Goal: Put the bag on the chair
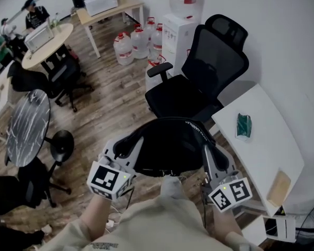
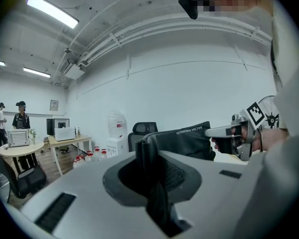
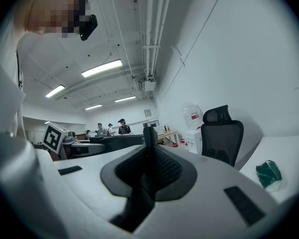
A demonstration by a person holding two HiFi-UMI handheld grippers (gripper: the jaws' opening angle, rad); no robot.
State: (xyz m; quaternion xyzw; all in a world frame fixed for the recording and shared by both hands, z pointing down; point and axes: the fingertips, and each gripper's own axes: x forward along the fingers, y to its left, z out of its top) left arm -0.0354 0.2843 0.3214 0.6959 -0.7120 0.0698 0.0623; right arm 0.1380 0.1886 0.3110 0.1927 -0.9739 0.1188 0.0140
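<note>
The black bag [image 1: 172,145] is up in the air, held between the two grippers close to the person's body. It is on the near side of the black chair [image 1: 209,72] and not on the seat [image 1: 175,95] yet. The left gripper [image 1: 130,144] has its jaws pinched tight on a thin fold of black cloth at the bag's left end, and you can see this best in the left gripper view [image 2: 147,153]. The right gripper [image 1: 205,149] has its jaws pinched tight on a thin black edge at the bag's right end [image 3: 149,138]. The bag looks soft and floppy, like cloth, because its top bends in a curve between the two holds. It does not look like it would break, and it probably is not very slippery. It may be a bit heavy, since it takes two grippers to carry it. Holding it at both ends looks like a good way to keep it level, because held at one end it would likely droop and swing. The bottom of the bag cannot be seen from above, and nothing shows what is inside. The bag hides the near edge of the seat and the chair's legs. The white print [image 1: 194,128] on the bag is too small to read. On the white desk [image 1: 275,150] to the right lies a small green thing [image 1: 244,125], and it is hard to tell what it is.
</note>
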